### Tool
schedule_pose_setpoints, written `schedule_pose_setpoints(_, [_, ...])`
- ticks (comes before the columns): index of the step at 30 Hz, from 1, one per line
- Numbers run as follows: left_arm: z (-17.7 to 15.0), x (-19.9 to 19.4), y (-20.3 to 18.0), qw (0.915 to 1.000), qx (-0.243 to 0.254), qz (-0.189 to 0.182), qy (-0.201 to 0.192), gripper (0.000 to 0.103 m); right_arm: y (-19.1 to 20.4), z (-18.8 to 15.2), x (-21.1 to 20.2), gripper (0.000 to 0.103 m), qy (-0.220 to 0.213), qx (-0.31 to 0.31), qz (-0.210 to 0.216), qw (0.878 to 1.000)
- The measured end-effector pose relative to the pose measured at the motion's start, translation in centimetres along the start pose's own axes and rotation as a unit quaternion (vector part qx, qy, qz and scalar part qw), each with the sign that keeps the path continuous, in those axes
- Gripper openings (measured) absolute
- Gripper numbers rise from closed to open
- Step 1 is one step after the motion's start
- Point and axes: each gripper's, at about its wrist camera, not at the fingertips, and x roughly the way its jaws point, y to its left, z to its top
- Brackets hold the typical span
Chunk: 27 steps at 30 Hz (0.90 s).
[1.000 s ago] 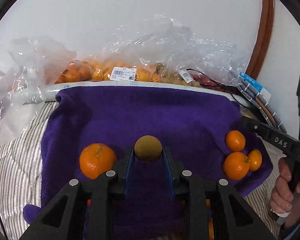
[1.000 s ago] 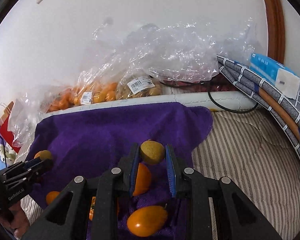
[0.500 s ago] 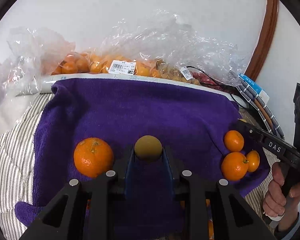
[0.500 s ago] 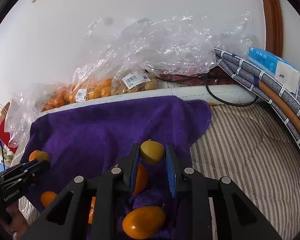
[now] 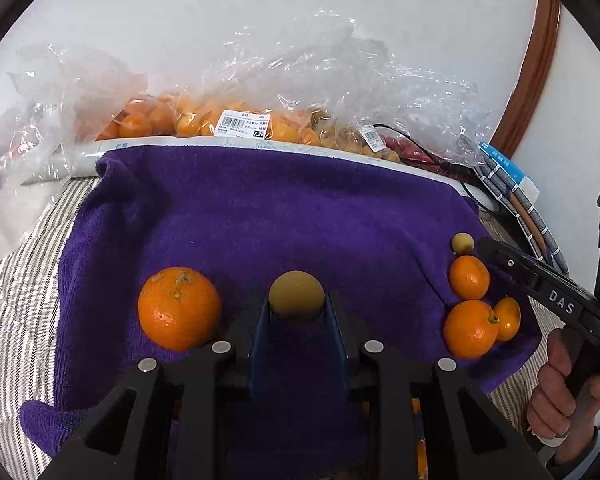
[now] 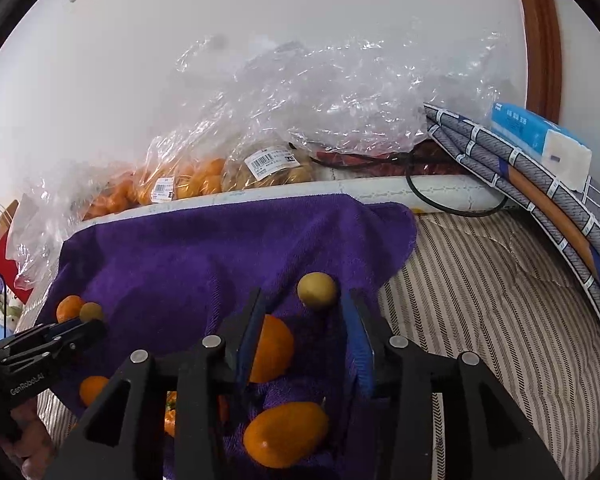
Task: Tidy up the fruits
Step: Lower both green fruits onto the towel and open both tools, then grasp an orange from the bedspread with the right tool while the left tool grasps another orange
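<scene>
Left wrist view: left claw [image 5: 297, 312] pinches a brown fruit [image 5: 297, 297]; right claw [image 6: 302, 320] is spread beside a yellow fruit [image 6: 317, 291].

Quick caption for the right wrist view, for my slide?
Right gripper open above a small yellowish fruit resting on the purple towel, oranges beneath.

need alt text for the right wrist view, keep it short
The right gripper is open, with a small round yellow-green fruit resting on the purple towel between its blue-padded fingers. Two orange mandarins lie nearer the camera, and clear plastic bags of fruit line the white wall behind.
</scene>
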Motion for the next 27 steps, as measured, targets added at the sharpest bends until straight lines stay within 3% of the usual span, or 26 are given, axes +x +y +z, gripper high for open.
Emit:
schedule_pose_setpoints(5, [0.0,-0.1,0.0,1.0000,0.000,-0.005,-0.002,0.027,0.6,-0.4,-0.9,0.051,-0.016,-0.017,-0.010,1.000])
schedule_pose_setpoints(11, [0.1,-0.1,0.2,1.0000,-0.004,-0.004,-0.002,0.027,-0.2,-0.6,-2.3,0.051,-0.042,0.005,-0.009,0.999])
schedule_pose_setpoints(13, [0.2,-0.4,0.2,0.9999,-0.005,-0.006,-0.008,0.032,-0.4,-0.5,-2.8,0.051,-0.050,0.007,-0.009,0.999])
schedule_pose_setpoints(18, [0.4,-1.4,0.4,0.9994,-0.008,-0.013,-0.030,0.039,-0.9,0.3,-4.6,0.051,-0.073,0.012,-0.060,0.995])
schedule_pose_setpoints(22, [0.6,-2.1,0.2,0.9987,-0.004,-0.017,-0.047,0.043,-0.9,0.1,-7.1,0.051,-0.067,0.026,-0.057,0.996])
schedule_pose_setpoints(27, [0.4,-3.6,0.0,0.9974,-0.001,-0.018,-0.069,0.043,0.2,-1.9,-10.1,0.051,-0.031,0.016,-0.061,0.998])
